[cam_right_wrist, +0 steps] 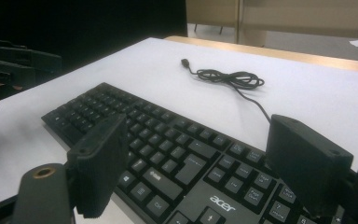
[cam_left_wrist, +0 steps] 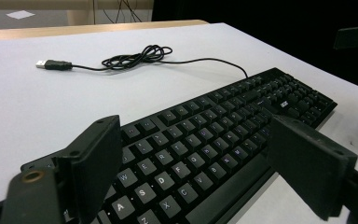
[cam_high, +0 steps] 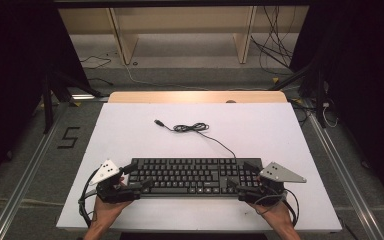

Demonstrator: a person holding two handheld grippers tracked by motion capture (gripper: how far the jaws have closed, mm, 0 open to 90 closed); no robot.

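A black Acer keyboard lies near the front of the white table, and its thin cable runs back to a tangled coil and a USB plug. My left gripper sits at the keyboard's left end, open, its jaws spread over the letter keys. At the right end, my right gripper is open too, with its jaws apart above the keys beside the number pad. Neither gripper holds anything. The coil and plug lie beyond the keyboard.
The white tabletop stretches bare around the cable, with a wooden strip along its far edge. Black frame legs and floor cables stand past the table. The right gripper shows at the far edge of the left gripper view.
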